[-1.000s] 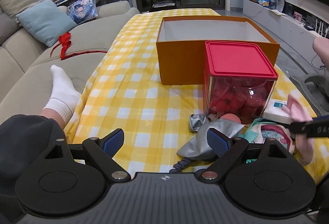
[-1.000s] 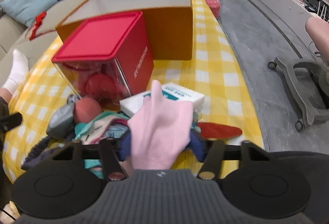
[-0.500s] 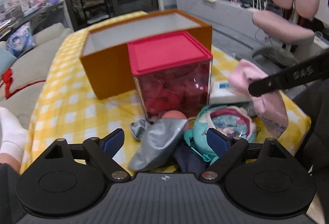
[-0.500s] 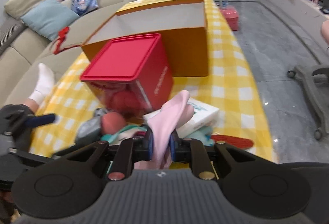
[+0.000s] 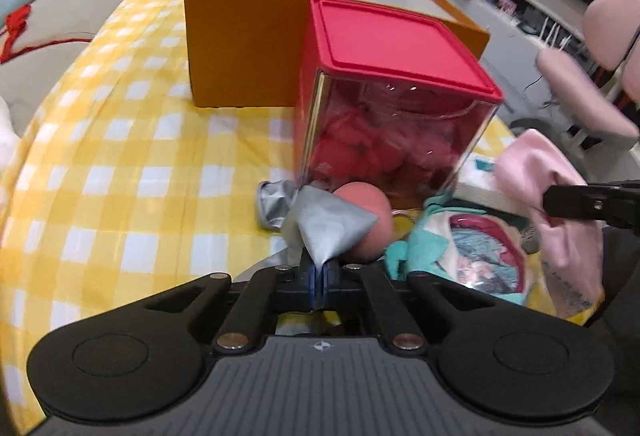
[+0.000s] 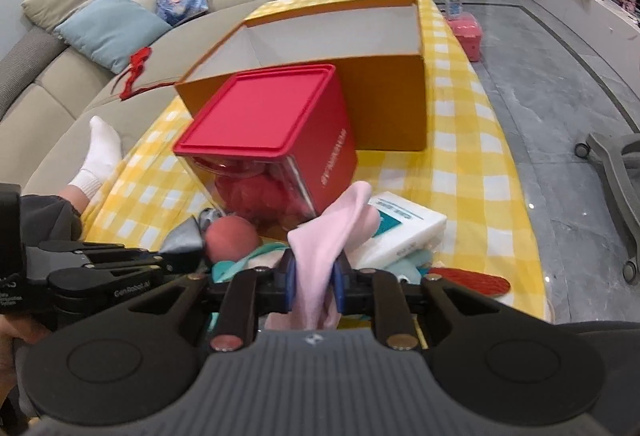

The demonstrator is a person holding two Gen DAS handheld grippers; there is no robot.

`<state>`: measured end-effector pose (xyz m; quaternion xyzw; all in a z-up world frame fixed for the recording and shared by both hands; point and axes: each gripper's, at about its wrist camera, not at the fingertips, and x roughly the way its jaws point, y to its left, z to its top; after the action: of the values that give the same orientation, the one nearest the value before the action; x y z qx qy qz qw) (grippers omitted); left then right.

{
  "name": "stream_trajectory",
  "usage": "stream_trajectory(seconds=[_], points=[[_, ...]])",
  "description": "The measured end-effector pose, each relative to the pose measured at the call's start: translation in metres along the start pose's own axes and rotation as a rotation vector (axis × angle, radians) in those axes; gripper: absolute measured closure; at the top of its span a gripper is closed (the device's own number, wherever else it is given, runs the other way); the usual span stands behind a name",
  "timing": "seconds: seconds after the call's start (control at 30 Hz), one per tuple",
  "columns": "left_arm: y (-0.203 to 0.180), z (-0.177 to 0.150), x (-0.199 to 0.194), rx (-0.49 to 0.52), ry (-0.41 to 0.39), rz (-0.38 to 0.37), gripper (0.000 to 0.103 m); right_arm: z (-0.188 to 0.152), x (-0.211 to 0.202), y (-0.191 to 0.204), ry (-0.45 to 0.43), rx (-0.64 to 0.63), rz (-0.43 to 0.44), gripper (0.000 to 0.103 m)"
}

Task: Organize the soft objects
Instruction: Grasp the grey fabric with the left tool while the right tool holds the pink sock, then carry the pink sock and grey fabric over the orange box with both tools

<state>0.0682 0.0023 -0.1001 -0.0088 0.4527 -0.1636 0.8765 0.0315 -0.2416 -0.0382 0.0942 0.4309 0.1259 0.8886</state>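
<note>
A corner of the silver-grey cloth (image 5: 328, 232) is pinched between the closed jaws of the left gripper (image 5: 319, 278), the rest lying against the pink ball (image 5: 370, 218). The pink sock (image 6: 334, 236) is clamped in the right gripper (image 6: 314, 286). Beyond stand the red-lidded clear container (image 5: 396, 107) and the open orange box (image 5: 248, 47).

The silver cloth (image 5: 332, 228) has a satin sheen, the pink sock (image 6: 332, 236) is matt knit. The container (image 5: 392, 139) is glossy clear plastic under a smooth red lid (image 5: 392, 47) (reflections streak its walls). The orange box (image 5: 244, 47) looks like matt cardboard; the bench's checked cover (image 5: 120, 171) is soft woven cloth.
</note>
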Motion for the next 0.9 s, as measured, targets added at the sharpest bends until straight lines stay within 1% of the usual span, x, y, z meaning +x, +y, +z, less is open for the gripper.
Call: stream_trajectory(seconds=[0.03,0.13,0.27,0.4,0.57,0.67,0.77,0.9], points=[[0.0,0.0,-0.001,-0.003,-0.003,-0.008,0.101,0.001,0.0,0.002,-0.003,-0.006,0.004,0.086],[-0.004,0.005,-0.005,0.001,-0.003,0.009,0.101,0.003,-0.001,0.009,-0.018,-0.034,-0.006,0.087],[0.001,0.009,-0.011,-0.062,0.002,0.005,0.102,0.004,-0.006,0.014,-0.03,-0.04,0.021,0.088],[0.004,0.013,-0.023,-0.087,-0.019,0.012,0.101,0.005,-0.008,0.022,-0.037,-0.066,0.02,0.088],[0.005,0.018,-0.047,-0.115,-0.061,0.023,0.101,0.008,-0.022,0.032,-0.078,-0.088,0.037,0.088],[0.002,0.022,-0.065,-0.11,-0.11,0.019,0.101,0.012,-0.031,0.033,-0.106,-0.072,0.052,0.088],[-0.003,0.027,-0.097,-0.106,-0.228,0.039,0.101,0.018,-0.047,0.036,-0.157,-0.059,0.09,0.088],[-0.006,0.044,-0.137,-0.124,-0.356,0.043,0.101,0.032,-0.066,0.043,-0.219,-0.068,0.127,0.088]])
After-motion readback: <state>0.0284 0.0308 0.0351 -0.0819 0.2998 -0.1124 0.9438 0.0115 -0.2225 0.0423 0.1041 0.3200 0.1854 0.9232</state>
